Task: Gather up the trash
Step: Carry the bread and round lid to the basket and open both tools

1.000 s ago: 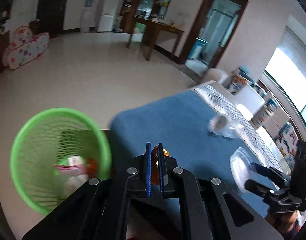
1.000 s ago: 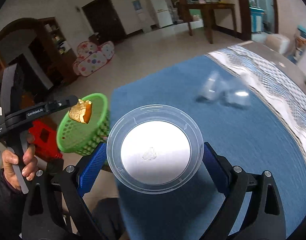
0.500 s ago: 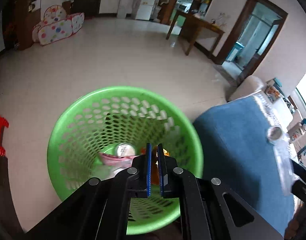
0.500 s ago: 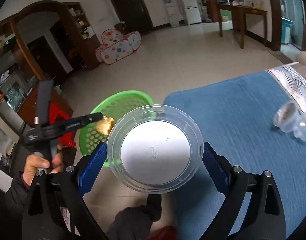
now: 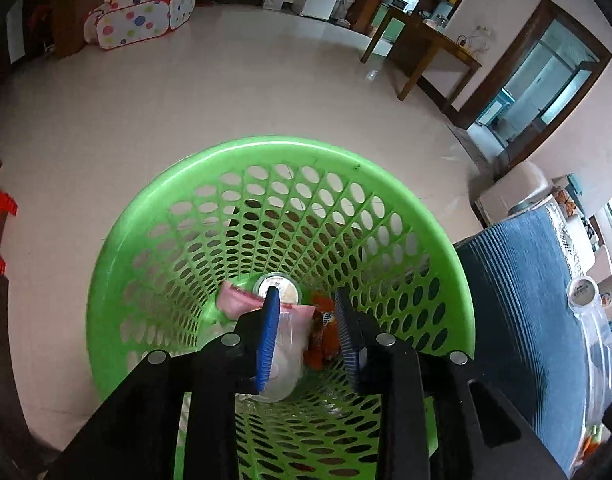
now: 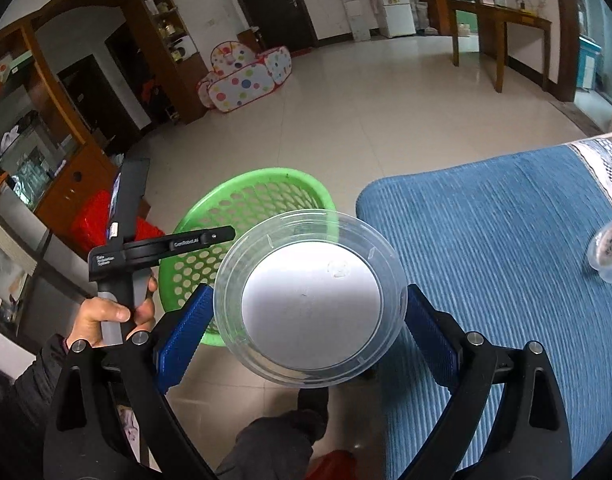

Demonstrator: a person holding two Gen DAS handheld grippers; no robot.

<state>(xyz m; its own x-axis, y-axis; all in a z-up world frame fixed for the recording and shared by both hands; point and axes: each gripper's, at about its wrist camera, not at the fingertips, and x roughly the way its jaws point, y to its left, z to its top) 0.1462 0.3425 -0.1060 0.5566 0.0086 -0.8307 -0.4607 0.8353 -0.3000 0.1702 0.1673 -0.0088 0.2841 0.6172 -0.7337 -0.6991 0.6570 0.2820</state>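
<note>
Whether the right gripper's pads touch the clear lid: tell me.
Touching. The right wrist view shows both blue pads pressed against the clear lid's rim.

The round green perforated plastic basket [image 5: 242, 216] has a smooth, faintly shiny rim, and it stands on a pale tiled floor [image 5: 186, 92] that is polished enough to catch the light. The clear round plastic lid [image 6: 309, 296] is glossy and see-through, ringed with moulded ridges, while the blue ribbed cloth [image 6: 485, 240] over the table looks soft, matt and corded. The long brown wooden table [image 6: 501, 20] has a dark, slightly lustrous finish.
</note>
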